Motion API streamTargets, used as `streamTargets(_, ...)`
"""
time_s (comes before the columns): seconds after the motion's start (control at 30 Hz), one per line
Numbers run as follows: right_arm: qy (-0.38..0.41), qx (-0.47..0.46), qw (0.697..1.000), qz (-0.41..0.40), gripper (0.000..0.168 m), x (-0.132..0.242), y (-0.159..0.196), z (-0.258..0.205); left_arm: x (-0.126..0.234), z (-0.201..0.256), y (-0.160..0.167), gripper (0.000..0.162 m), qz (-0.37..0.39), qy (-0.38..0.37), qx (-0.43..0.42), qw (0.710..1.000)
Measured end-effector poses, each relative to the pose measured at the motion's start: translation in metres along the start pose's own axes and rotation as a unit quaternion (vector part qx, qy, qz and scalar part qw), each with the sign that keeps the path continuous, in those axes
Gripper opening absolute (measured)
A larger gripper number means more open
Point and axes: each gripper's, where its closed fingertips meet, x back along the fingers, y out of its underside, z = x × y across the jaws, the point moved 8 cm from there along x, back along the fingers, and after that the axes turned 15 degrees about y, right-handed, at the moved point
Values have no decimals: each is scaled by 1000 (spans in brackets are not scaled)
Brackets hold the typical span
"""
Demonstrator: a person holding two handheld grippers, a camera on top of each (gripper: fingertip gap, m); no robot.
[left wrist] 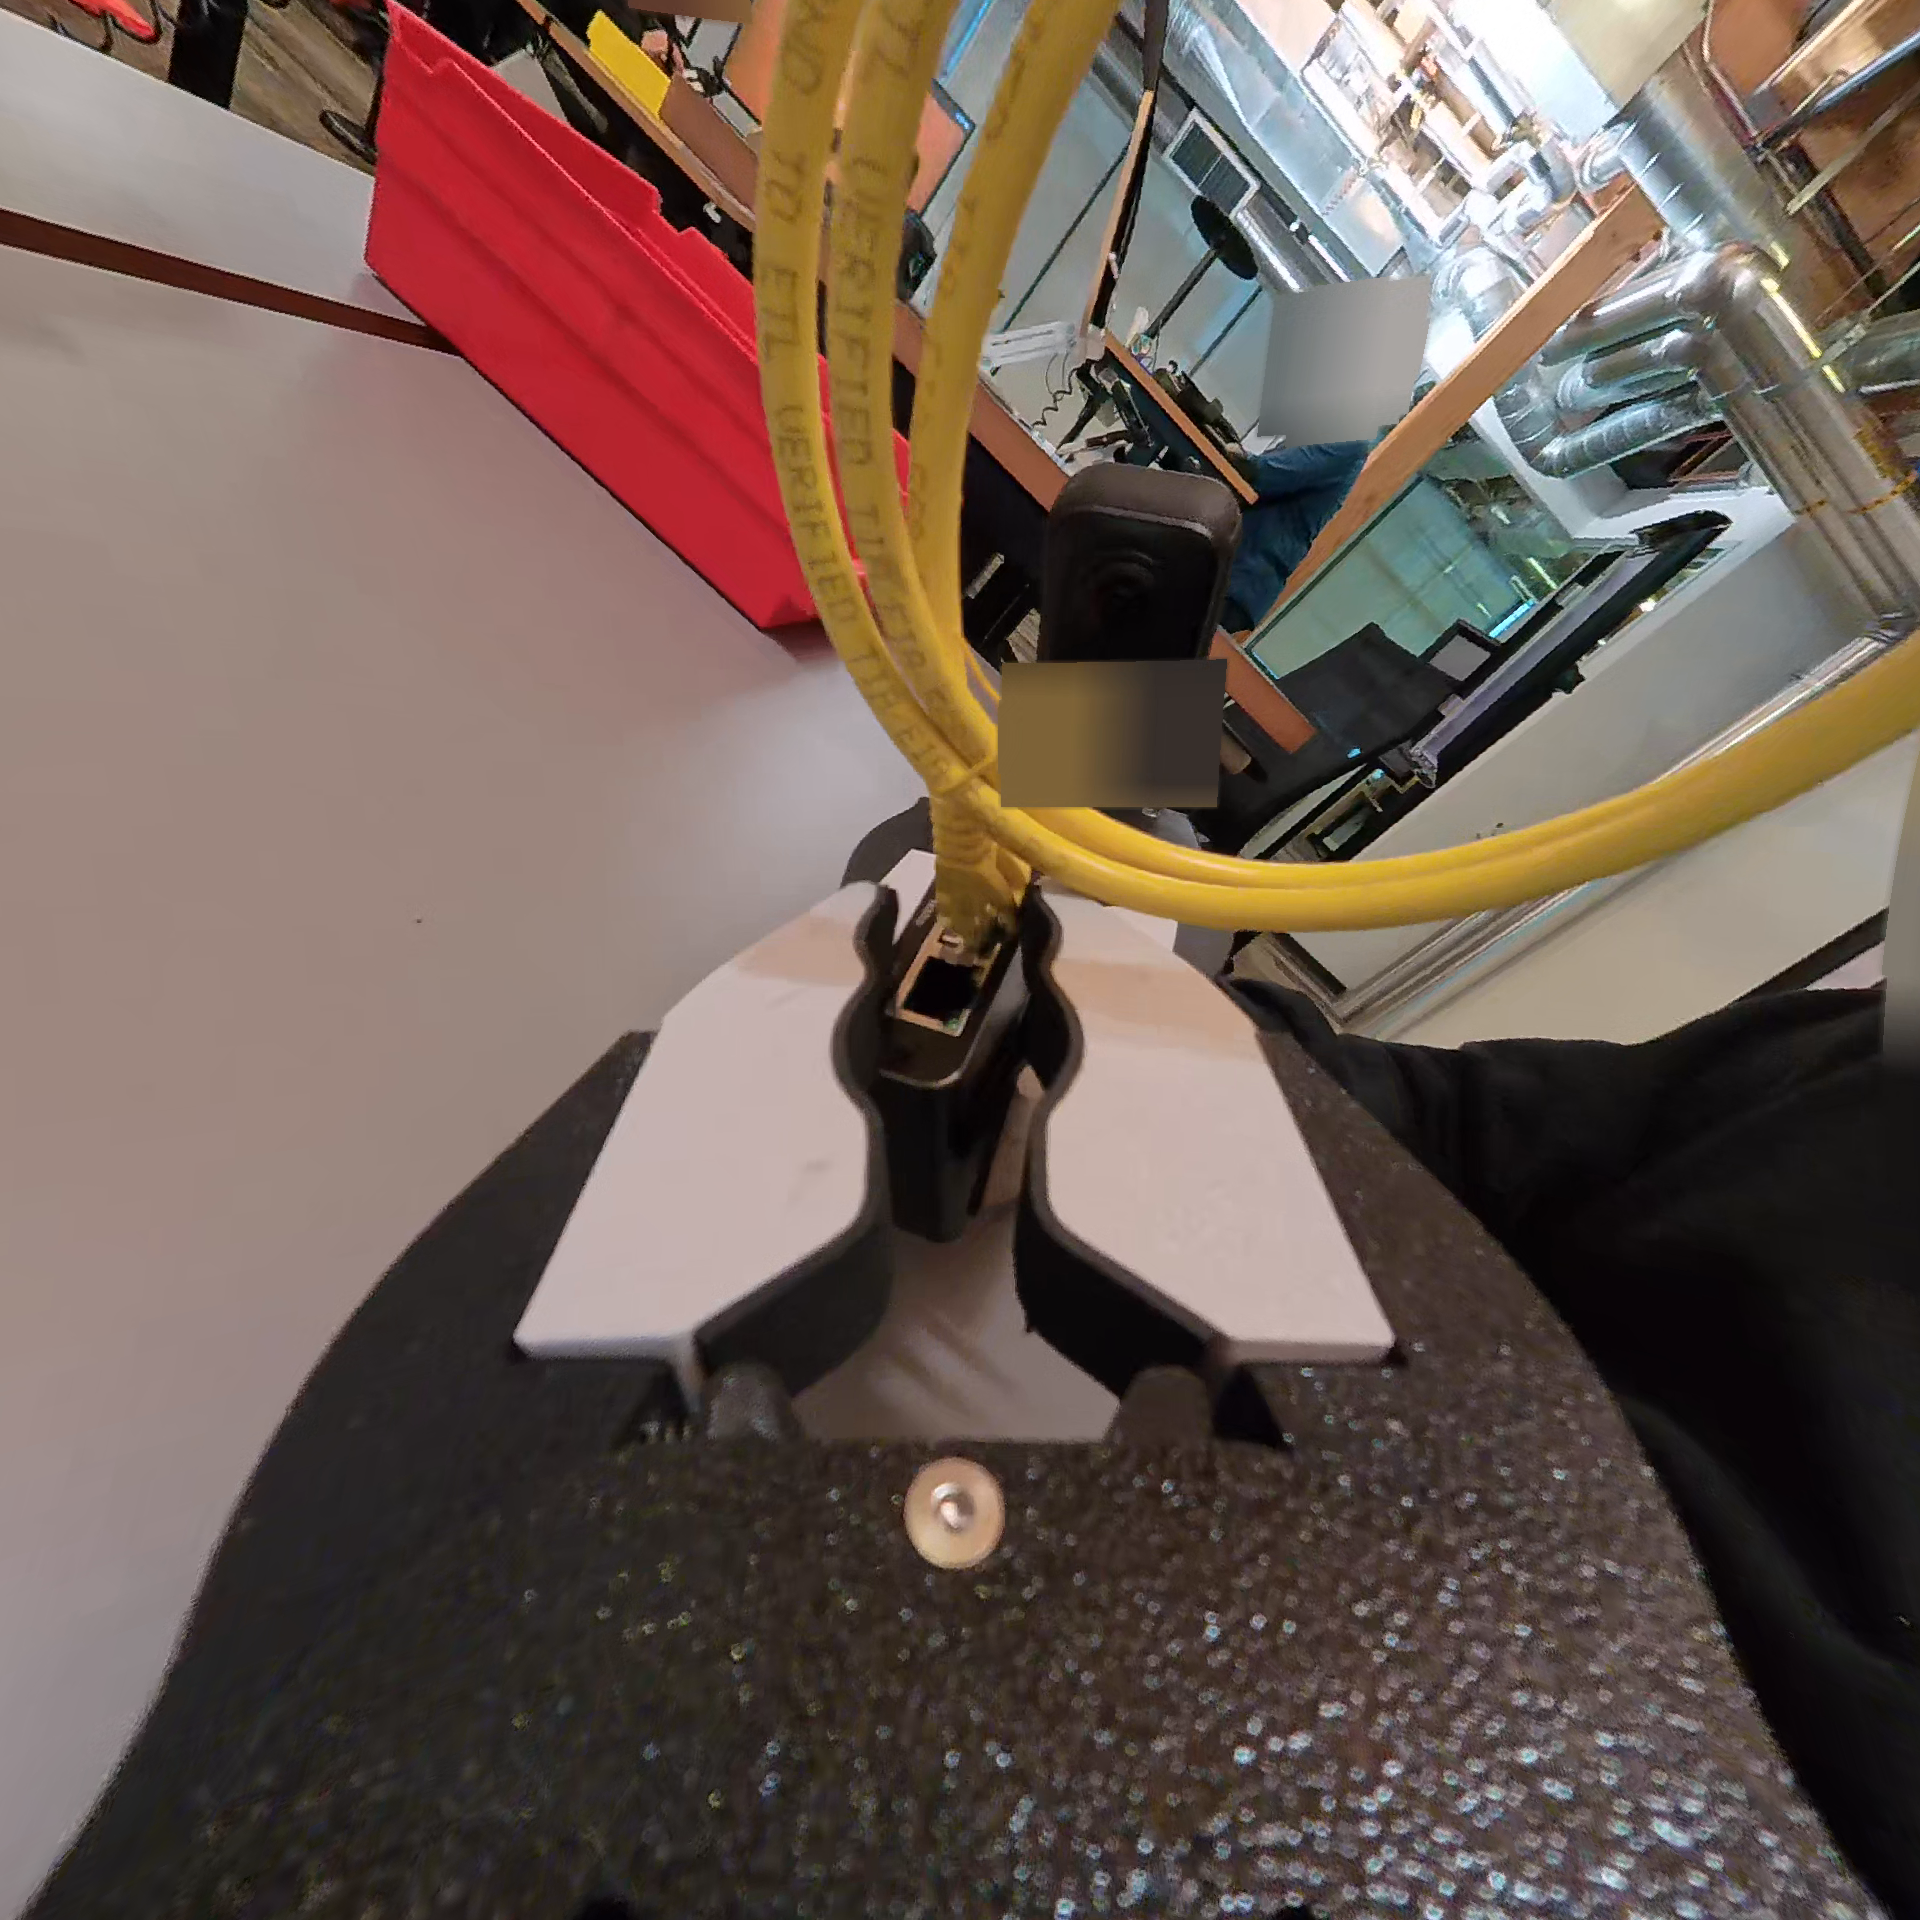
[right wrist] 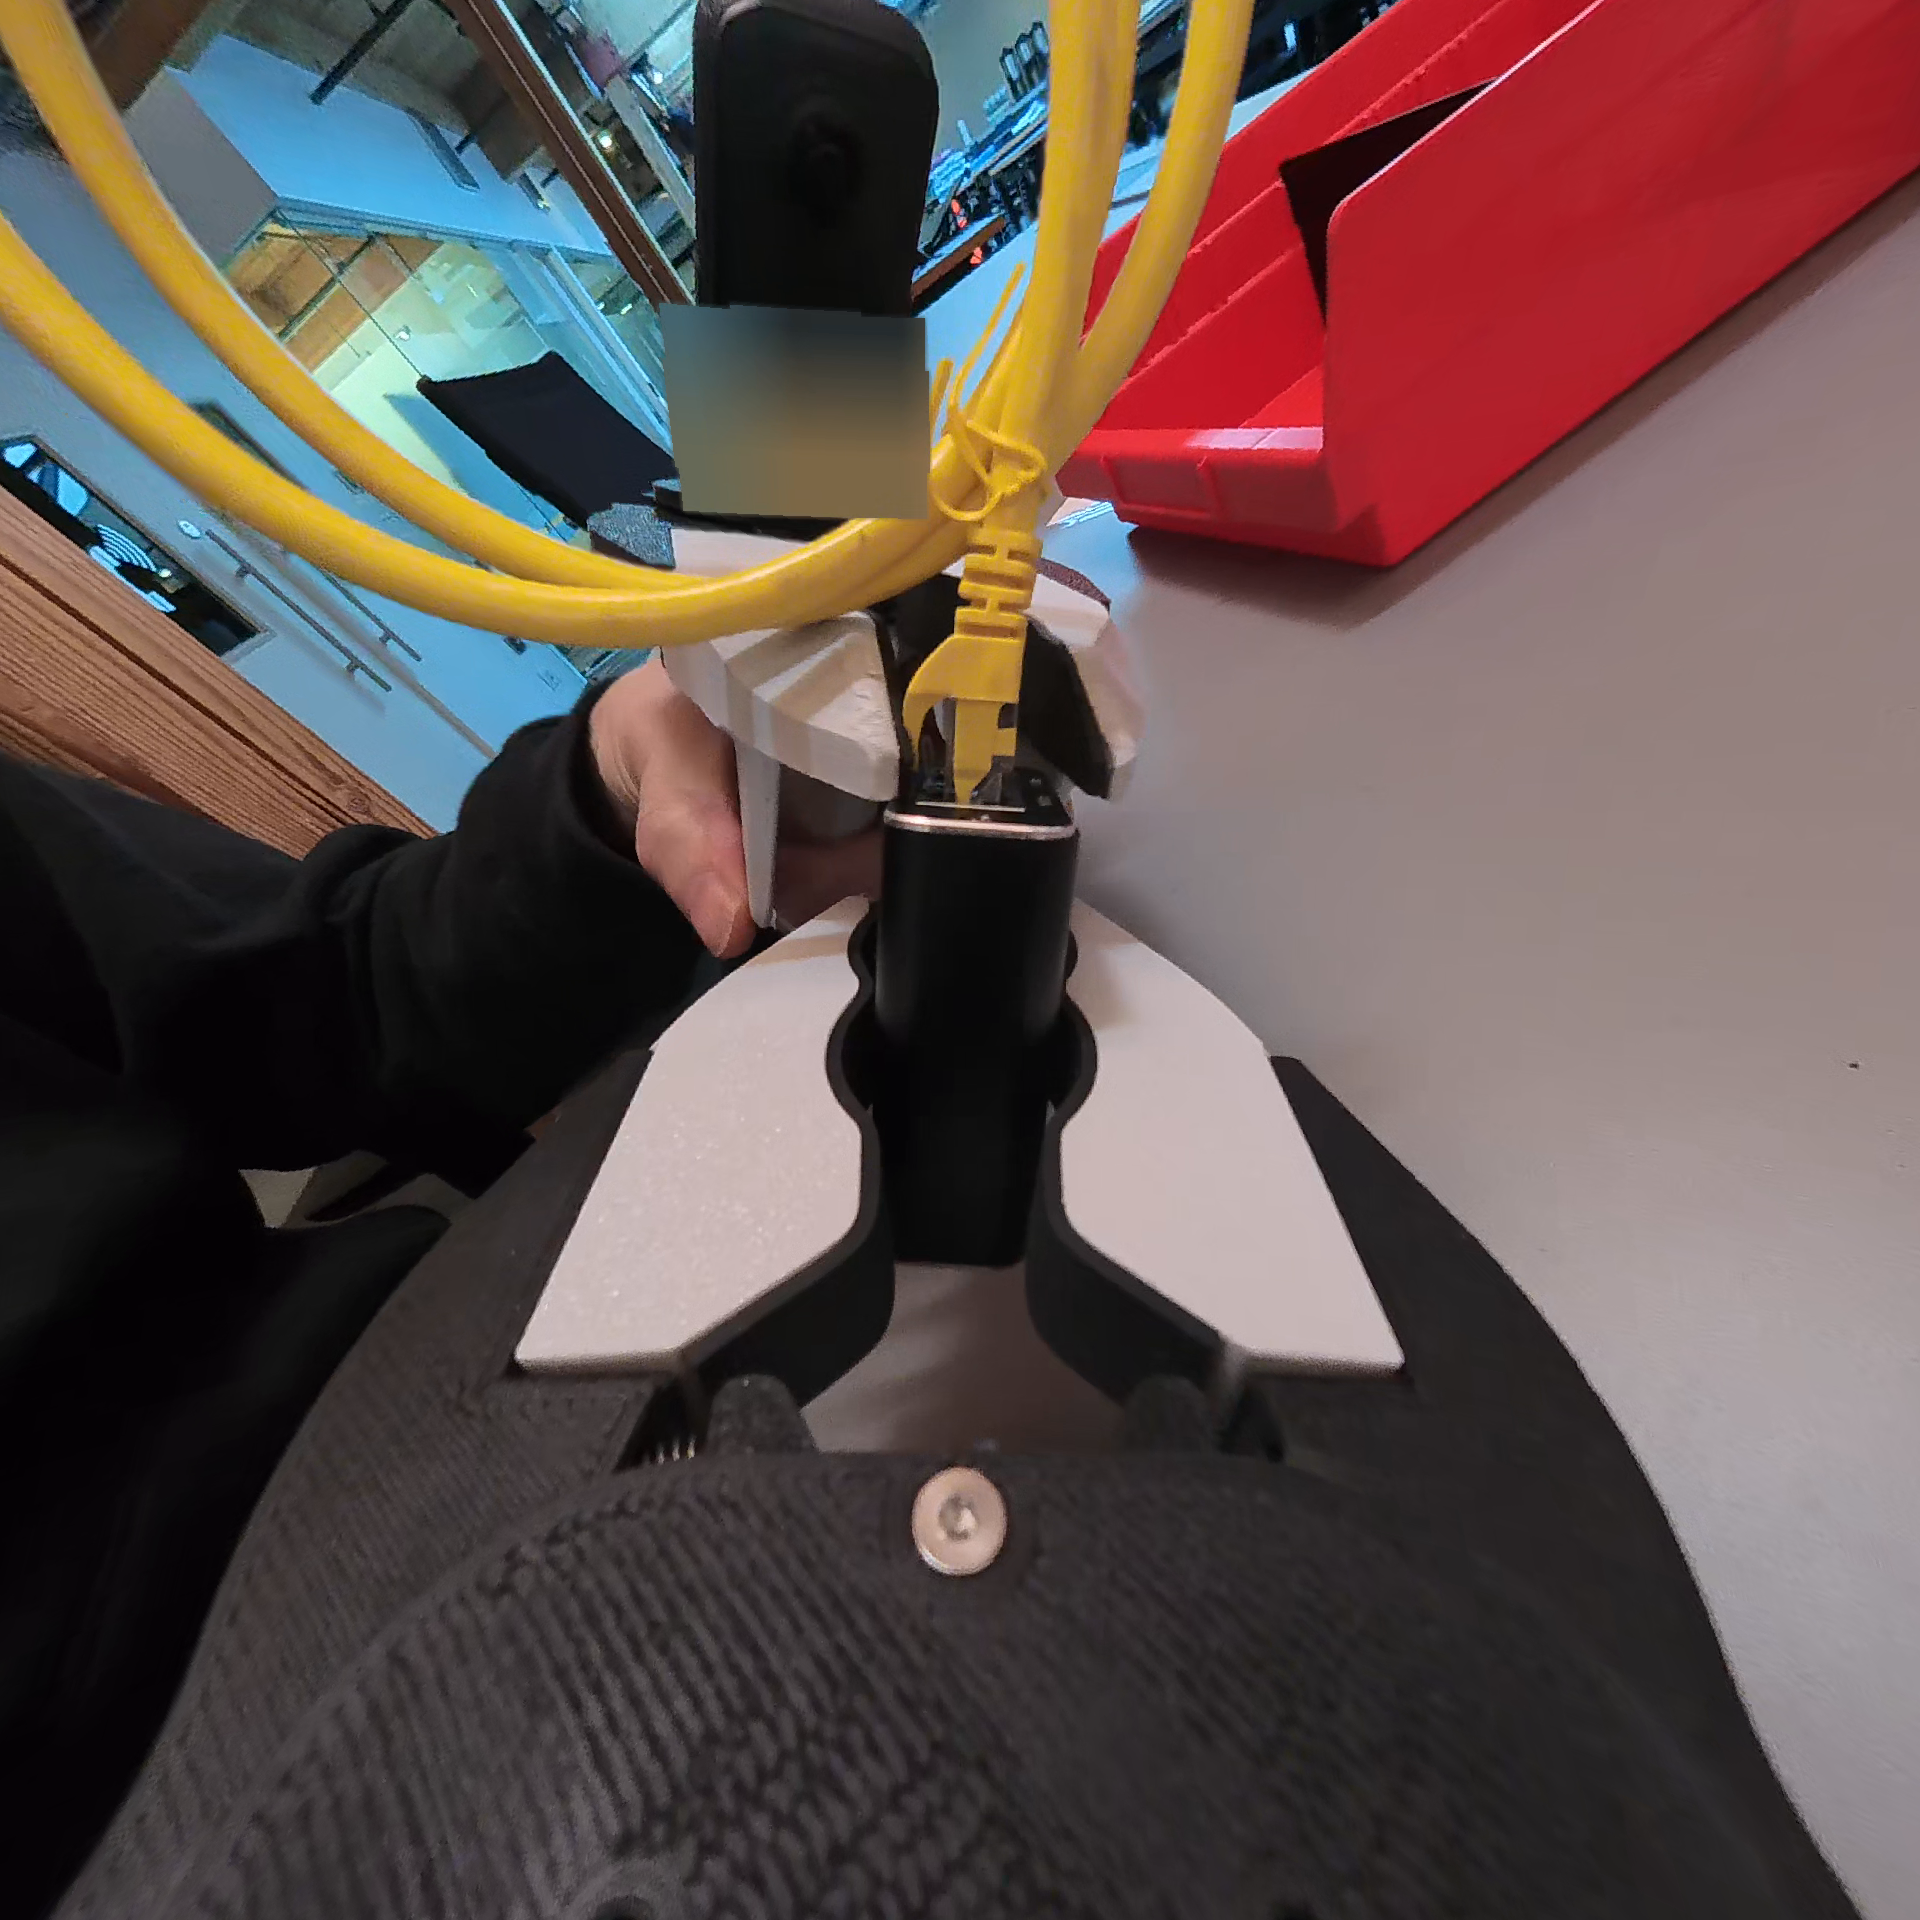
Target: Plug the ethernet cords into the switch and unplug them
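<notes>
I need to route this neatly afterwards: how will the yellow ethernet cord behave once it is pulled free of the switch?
The yellow ethernet cord probably springs back into loops: it hangs in broad curves, not limp. A tie bunches its strands, so they likely move together. Its booted plug looks stiff where it enters the black switch.

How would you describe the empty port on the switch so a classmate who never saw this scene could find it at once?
Start at the grey table with the red bin. Above it, the left hand-held gripper clamps a small black switch. On its metal-rimmed end, the empty port is the dark square opening nearest the camera; the port beside it holds the yellow ethernet cord.
</notes>
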Motion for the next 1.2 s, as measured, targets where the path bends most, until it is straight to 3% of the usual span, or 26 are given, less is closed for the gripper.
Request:
streamTargets(0.1, -5, -6, 1000, 3, 29, 1, 0, 1, -1, 2, -1, 15, -5, -2, -19, 1000)
streamTargets(0.4, -11, -2, 1000, 10, 29, 2, -1, 0, 0, 4, -1, 15, -11, 10, -54, 998)
streamTargets(0.7, -51, 24, 998, 2, 28, 2, 1, -8, 7, 5, 1, 14, -24, 98, -53, 994)
streamTargets(1.0, -48, 26, 999, 6, 28, 2, 1, -9, 11, 5, -1, 14, 8, 104, -78, 991)
streamTargets(1.2, -38, 41, 998, -4, 28, 0, 2, -12, 16, 6, -1, 14, -13, 113, -81, 990)
